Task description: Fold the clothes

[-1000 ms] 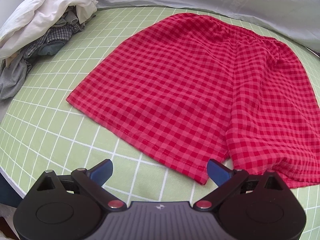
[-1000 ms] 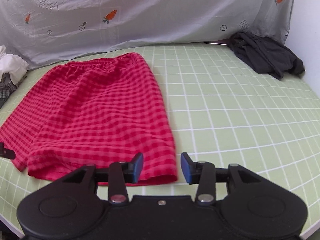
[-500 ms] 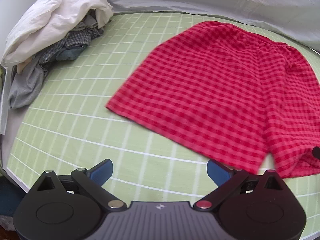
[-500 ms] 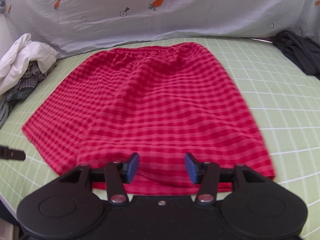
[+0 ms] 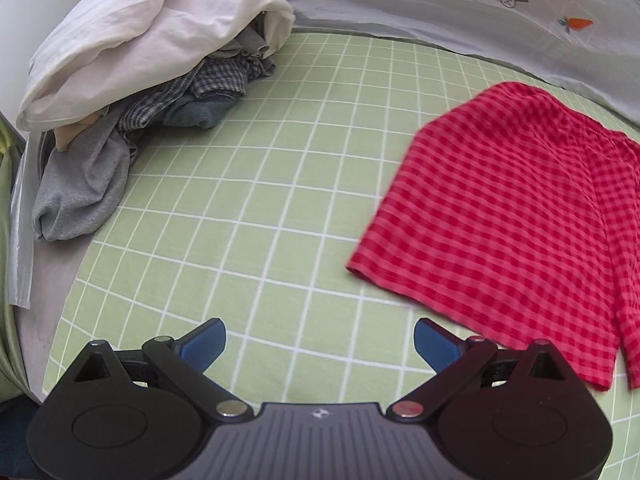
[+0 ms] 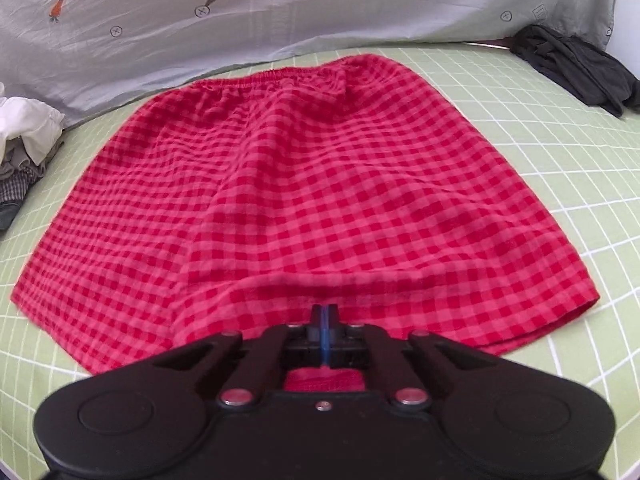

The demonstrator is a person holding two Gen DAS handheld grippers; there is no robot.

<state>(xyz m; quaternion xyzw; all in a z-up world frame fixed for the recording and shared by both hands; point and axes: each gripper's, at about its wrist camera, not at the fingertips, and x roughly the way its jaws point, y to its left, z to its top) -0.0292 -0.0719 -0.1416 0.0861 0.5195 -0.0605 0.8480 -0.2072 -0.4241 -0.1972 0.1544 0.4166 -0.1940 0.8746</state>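
Red checked shorts [image 6: 304, 208] are lying flat on the green grid mat [image 6: 560, 160], waistband toward the grey carrot-print sheet [image 6: 280, 12], hem toward the camera; only the right wrist view is showing the right gripper [image 6: 325, 322] pinching the hem at mid-width with blue pads pressed together, fabric bunching behind them, plus a dark garment [image 6: 576, 68] sitting at the far right of the mat. The left wrist view is catching just the shorts' left part [image 5: 520, 216], motion-blurred, while the left gripper [image 5: 320, 340] is hovering with fingers spread wide over bare mat beside the hem corner, gripping nothing, and a pile of white, plaid and grey clothes [image 5: 140, 60] is sitting at the mat's far left.
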